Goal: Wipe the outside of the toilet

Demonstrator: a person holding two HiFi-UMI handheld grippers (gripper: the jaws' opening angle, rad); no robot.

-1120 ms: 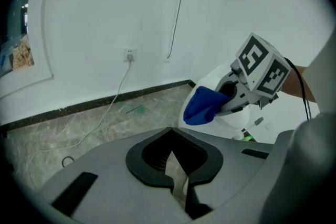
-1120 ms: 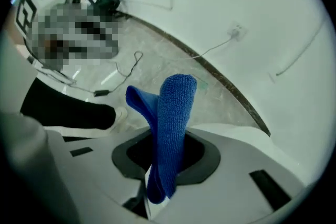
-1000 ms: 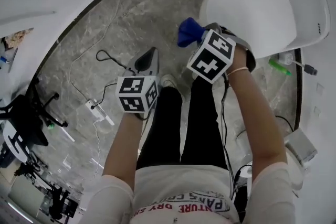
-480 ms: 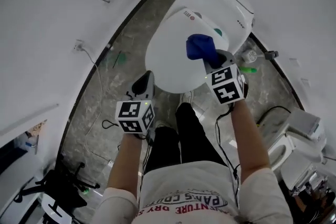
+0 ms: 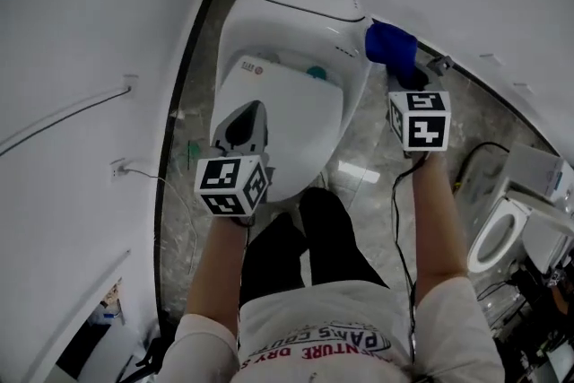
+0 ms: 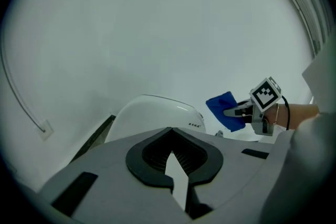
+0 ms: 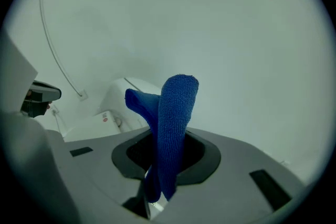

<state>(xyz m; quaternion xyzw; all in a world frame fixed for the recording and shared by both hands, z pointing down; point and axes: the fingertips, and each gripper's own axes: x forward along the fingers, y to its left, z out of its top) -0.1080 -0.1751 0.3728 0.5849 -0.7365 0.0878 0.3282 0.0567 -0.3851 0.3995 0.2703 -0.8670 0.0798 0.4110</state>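
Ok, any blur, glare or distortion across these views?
Head view: sharp, evenly lit, straight lines bowed by the wide lens. Left gripper view: dark round vignette, toilet readable. Right gripper view: same vignette, blue cloth crisp, no glare.

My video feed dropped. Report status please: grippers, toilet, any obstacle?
Left gripper shut, empty, above lid. Right gripper shut on cloth, beside rear of toilet; contact unclear. No obstacle seen.

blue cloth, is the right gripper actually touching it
Touching. The right gripper view shows the blue cloth pinched in the jaws of the right gripper, its free end standing up.
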